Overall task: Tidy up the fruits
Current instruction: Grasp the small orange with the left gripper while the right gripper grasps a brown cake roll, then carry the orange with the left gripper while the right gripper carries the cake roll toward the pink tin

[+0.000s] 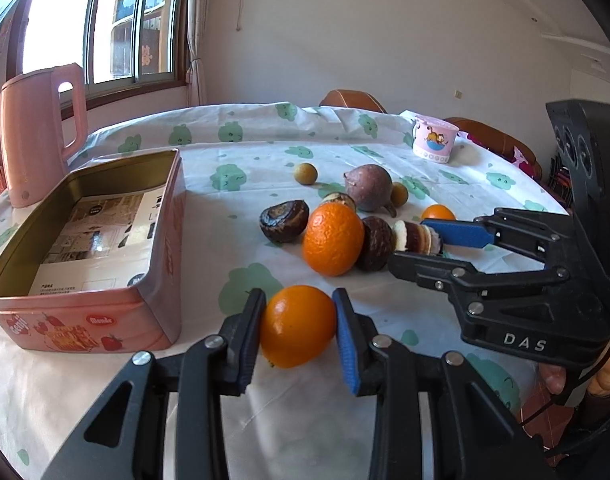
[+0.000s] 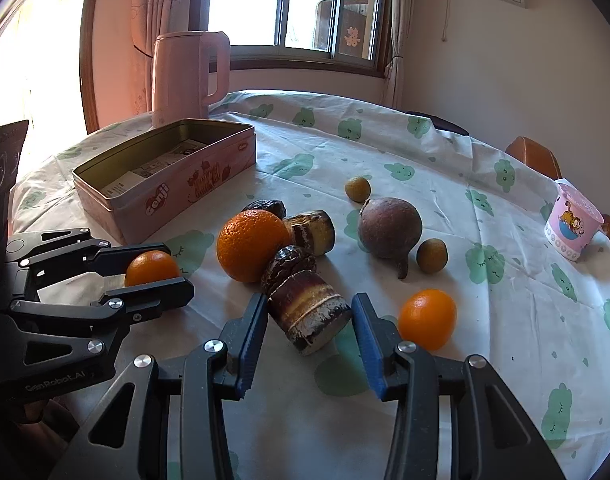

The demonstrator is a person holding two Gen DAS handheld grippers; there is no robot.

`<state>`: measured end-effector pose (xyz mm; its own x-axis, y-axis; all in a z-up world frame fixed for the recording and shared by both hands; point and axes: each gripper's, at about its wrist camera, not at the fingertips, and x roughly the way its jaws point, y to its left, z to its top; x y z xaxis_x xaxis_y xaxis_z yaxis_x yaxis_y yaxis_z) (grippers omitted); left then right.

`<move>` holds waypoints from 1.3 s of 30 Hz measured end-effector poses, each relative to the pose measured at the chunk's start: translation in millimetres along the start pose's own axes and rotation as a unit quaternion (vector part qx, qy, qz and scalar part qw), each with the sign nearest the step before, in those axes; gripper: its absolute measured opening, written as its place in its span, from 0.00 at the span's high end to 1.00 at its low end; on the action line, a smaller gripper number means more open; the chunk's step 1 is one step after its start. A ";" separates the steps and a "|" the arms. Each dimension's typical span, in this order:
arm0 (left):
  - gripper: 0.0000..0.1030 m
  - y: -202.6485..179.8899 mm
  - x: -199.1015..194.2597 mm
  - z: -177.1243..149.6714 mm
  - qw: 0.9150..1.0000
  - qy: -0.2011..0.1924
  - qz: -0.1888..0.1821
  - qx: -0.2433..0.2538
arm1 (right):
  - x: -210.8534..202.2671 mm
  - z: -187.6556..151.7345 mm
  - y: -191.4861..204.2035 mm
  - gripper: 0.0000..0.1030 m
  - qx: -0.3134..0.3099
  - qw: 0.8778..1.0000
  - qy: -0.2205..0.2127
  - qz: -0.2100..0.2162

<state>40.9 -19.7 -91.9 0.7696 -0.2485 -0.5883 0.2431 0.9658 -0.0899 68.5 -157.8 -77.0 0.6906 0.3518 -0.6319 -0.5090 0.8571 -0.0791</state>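
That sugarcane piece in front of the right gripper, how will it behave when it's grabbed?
The sugarcane piece looks stiff and woody, so it likely won't squash. Being a cylinder lying on its side, it may roll if nudged. The right gripper straddles its end, pads apparently not pressing.

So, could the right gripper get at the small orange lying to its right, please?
Probably yes: the small orange lies in the open beside the right gripper, nothing between, though its jaws now straddle the sugarcane piece.

The tin [image 1: 85, 312] hides the kettle's [image 1: 37, 140] base.
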 end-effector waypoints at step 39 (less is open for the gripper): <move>0.65 0.4 -27.7 8.0 0.995 -0.085 0.049 0.006 | -30.7 -6.1 -0.3 0.56 0.002 0.994 -0.110 0.014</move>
<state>24.4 -13.1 -69.2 0.8782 -0.1638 -0.4494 0.1690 0.9852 -0.0287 44.3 -171.1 -62.3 0.7715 0.4492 -0.4507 -0.5283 0.8469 -0.0604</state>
